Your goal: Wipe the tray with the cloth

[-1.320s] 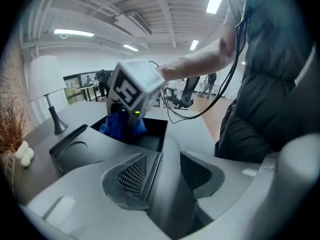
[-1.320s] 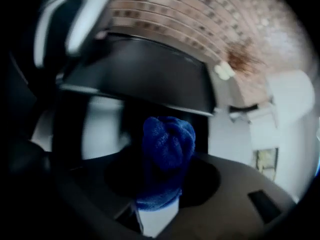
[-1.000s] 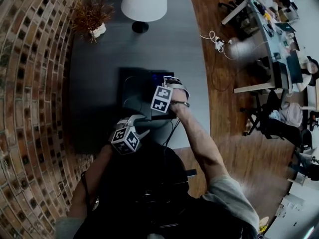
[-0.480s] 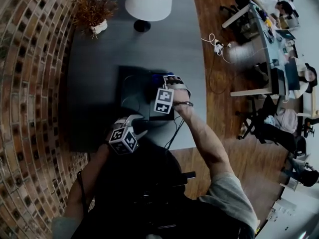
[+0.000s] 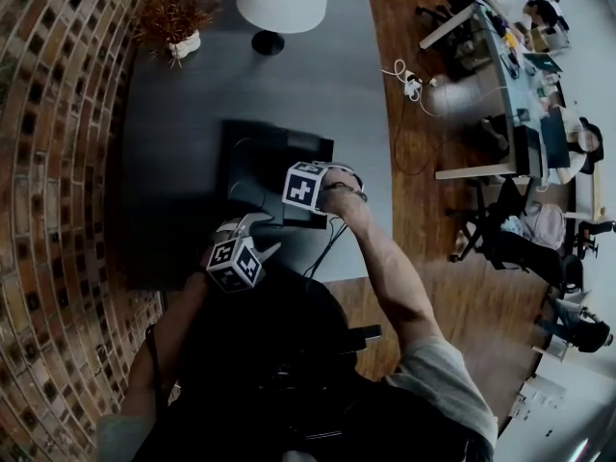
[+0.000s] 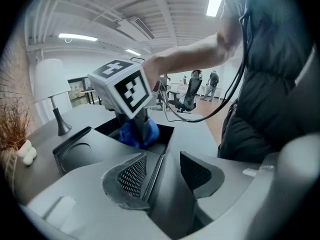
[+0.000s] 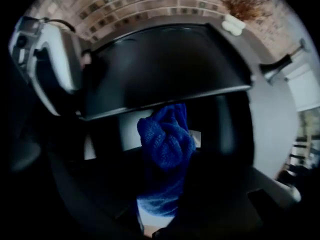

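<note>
You are holding the left gripper [image 6: 162, 173] low at the near edge of the tray [image 5: 260, 147], angled downward and toward the tray. Its jaws are standing only a little apart, and the tray's raised rim is sitting between them with both ribbed pads [image 6: 131, 176] pressing against it. In the head view, this gripper's marker cube is lying at the lower left of centre, just beside the tray's near corner. Your left forearm is running down from it toward the bottom left of the frame.

You are holding the right gripper [image 6: 134, 123] over the tray with its jaws pointing straight down. Your bare right forearm is reaching in from the lower right of the head view, with the wrist bent over the tray's near right part. The jaws are clamping a bunched blue cloth [image 7: 167, 144], and part of it is hanging out below them. In the left gripper view, the cloth is showing directly under the right gripper's marker cube, inside the tray's recessed section. Whether the cloth is touching the tray floor cannot be determined.

The tray is sitting on the grey table [image 5: 192, 94], at the centre of the head view. A lamp [image 5: 283, 0] and a dried plant [image 5: 173, 22] are standing well apart from the tray, at the top of that frame.
</note>
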### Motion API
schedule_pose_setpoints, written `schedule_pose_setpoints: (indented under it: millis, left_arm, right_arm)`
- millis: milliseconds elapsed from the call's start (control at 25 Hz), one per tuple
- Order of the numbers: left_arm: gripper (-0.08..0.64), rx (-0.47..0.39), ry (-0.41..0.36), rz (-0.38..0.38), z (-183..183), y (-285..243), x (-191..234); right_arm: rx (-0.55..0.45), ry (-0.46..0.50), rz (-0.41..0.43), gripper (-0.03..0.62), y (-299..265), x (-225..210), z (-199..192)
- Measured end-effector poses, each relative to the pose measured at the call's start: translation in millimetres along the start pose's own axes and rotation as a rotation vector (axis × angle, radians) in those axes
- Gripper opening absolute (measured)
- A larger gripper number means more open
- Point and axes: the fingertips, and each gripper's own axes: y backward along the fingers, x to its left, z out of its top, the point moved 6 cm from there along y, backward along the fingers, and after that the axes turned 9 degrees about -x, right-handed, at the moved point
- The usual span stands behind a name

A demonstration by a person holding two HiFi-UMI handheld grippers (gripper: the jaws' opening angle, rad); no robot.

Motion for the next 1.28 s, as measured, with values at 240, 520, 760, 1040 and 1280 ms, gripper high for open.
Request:
schedule_pose_setpoints:
  millis: [240,520,760,1040,1280]
  left_arm:
    - [0.201,-0.017,-0.015,0.005,0,1,-1]
    - [0.201,-0.019,-0.026,0.003,-2,0,-2]
    - [0.201,-0.019,-0.026,0.003,-1,0,-2]
    - [0.201,-0.018,-0.036,0.012,0,-2,-3]
    - [0.201,-0.002,-0.059,0.023,0,-3,-5]
  right_arm:
    - [-0.213,0.063,0.114,0.166,-6,26,-12]
    - [-0.582,-0.601,-0.293,0.176,8,-78,-7]
    - [-0.380,0.184,0.027,0.169,0,23,13]
    - [-0.129,0.263,-0.106,0.163,10,23,-6]
    - [-0.240,-0.379,-0.409,0.163,32,-67,0]
